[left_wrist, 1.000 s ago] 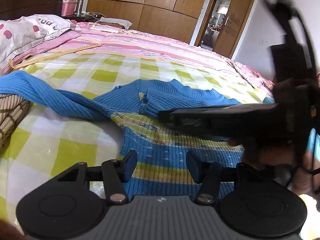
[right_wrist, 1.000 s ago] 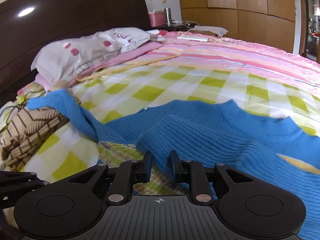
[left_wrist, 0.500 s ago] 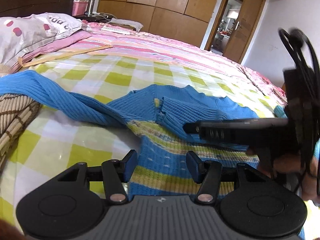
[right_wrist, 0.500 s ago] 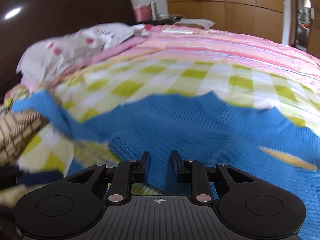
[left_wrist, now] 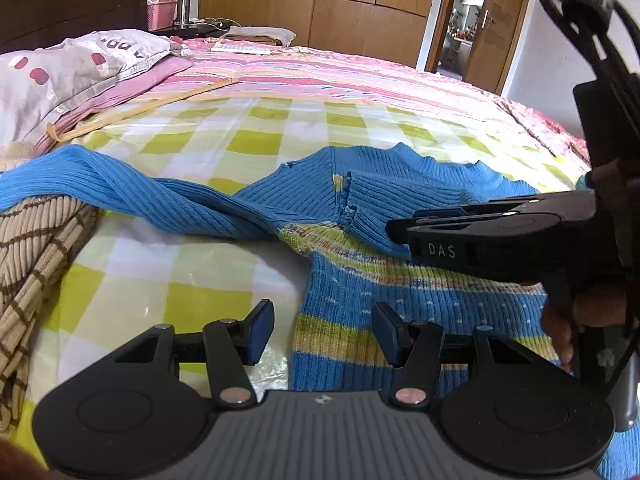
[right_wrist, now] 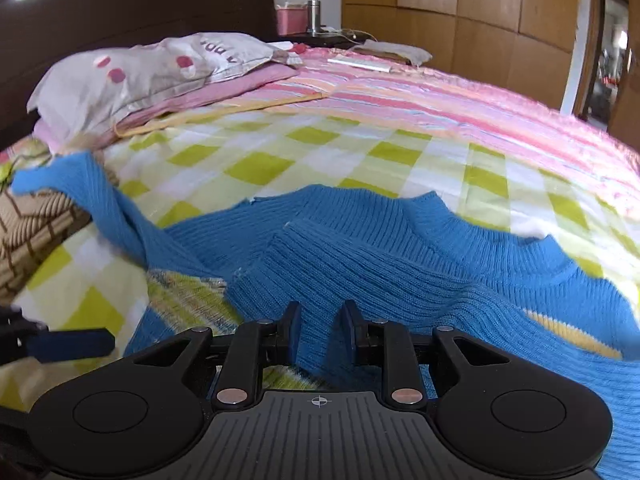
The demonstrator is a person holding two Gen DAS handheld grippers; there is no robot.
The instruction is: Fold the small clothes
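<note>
Blue ribbed knit sweater (left_wrist: 400, 208) spread on the green-checked bedsheet (left_wrist: 248, 140), long axis crosswise to me. Folded-in sleeve (right_wrist: 360, 264) lies atop its chest. My right gripper (right_wrist: 319, 330) clenches that sleeve's fabric; my left gripper (left_wrist: 323, 330) gapes empty over the sweater's striped side edge.

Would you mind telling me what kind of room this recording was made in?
Most likely a bedroom: a bed with a checked sheet, a spotted pillow against the dark headboard, and wooden wardrobe doors behind.
</note>
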